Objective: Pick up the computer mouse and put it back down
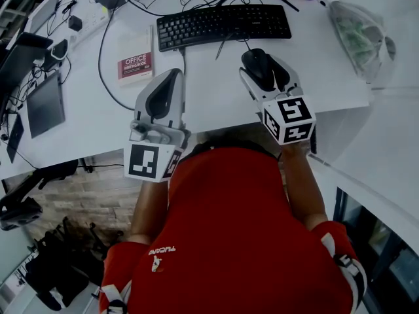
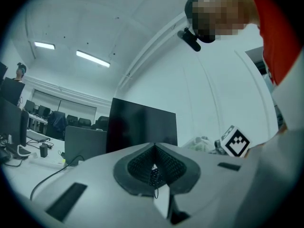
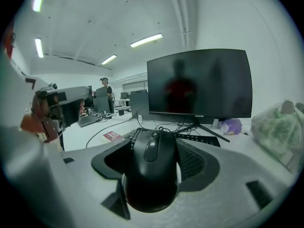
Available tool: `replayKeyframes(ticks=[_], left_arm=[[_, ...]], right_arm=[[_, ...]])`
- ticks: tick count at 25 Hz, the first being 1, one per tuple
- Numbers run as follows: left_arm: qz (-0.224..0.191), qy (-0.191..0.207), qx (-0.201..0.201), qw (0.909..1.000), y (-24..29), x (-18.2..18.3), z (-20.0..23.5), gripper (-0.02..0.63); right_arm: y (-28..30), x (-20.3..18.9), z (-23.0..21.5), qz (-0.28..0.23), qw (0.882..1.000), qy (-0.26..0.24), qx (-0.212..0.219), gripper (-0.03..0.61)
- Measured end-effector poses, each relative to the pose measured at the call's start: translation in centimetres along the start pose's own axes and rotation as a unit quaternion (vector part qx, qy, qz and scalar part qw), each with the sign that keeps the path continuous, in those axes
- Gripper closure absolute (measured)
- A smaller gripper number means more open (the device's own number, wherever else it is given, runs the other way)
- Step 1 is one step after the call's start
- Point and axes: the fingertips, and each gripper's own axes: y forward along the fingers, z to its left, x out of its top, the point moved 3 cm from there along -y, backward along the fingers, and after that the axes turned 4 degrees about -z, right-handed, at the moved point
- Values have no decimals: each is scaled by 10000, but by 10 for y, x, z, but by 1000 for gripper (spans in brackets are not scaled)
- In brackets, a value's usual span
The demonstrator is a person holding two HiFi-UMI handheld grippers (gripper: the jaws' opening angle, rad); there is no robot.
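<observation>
The black computer mouse [image 1: 257,67] sits between the two jaws of my right gripper [image 1: 265,61], over the white desk [image 1: 216,103] just in front of the keyboard. In the right gripper view the mouse [image 3: 153,175] fills the gap, and the right gripper [image 3: 154,146] is shut on its sides. Whether the mouse rests on the desk or hangs just above it, I cannot tell. My left gripper [image 1: 171,76] is over the desk to the left, shut with nothing in it. In the left gripper view its dark pads [image 2: 142,167] meet in the middle.
A black keyboard [image 1: 222,25] lies behind the mouse, with cables trailing past it. A red and white book [image 1: 135,61] lies at the left, a dark tablet [image 1: 44,103] further left, and a plastic bag [image 1: 357,34] at the far right. A dark monitor [image 3: 199,84] stands behind the keyboard.
</observation>
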Motion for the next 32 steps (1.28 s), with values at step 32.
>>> replayKeyframes(ticks=[32], left_arm=[[359, -35, 130, 9993, 8, -27, -1, 604]], right_arm=[[65, -141, -29, 1948, 9808, -41, 20, 274]])
